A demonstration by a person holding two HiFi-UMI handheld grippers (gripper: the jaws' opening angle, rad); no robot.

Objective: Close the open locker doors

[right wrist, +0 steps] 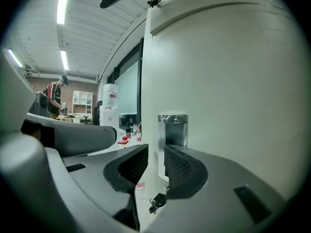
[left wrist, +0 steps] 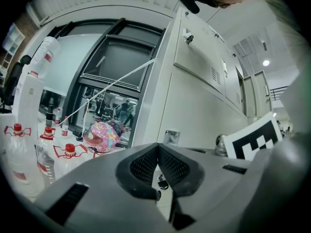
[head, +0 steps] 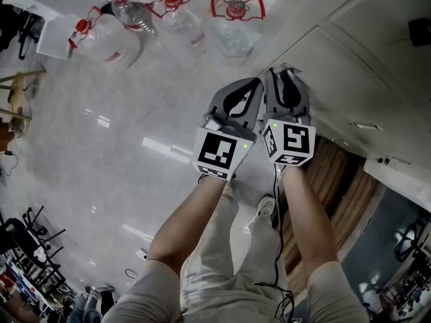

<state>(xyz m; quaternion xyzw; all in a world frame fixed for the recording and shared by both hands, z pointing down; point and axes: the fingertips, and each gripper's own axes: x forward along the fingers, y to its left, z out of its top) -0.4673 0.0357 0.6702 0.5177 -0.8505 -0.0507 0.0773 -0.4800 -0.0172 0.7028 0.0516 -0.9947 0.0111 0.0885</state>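
The person's forearms (head: pixel 183 229) fill the lower part of the head view, each ending in a marker cube (head: pixel 219 152) at the back of a gripper. The two grippers lie side by side, nearly touching, and both point at the bank of pale lockers (head: pixel 357 59) at the upper right.

Left gripper (head: pixel 250 86): in its own view the ribbed jaws are together at the tips, with nothing between them. It sits just beside the lockers without holding any part of them.

Right gripper (right wrist: pixel 155 154): the jaws stand apart. The free edge of the locker door (right wrist: pixel 233 91) and its polished metal handle (right wrist: pixel 172 129) show in the gap. The pads do not press on either. A key (right wrist: pixel 156 201) hangs from the door below the handle.

The locker door is directly ahead of both grippers, at the end of the bank. In the left gripper view its face looks in line with the neighbouring fronts. Whether it is fully latched cannot be told.

On the glossy floor (head: pixel 101 147) well to the left stand several clear water bottles (head: pixel 128 19) with red caps and carrying loops. A pink patterned helmet (left wrist: pixel 101 136) lies near them. A water dispenser (right wrist: pixel 109 106) stands further back, and a second person (right wrist: pixel 56 93) is visible at the far wall.
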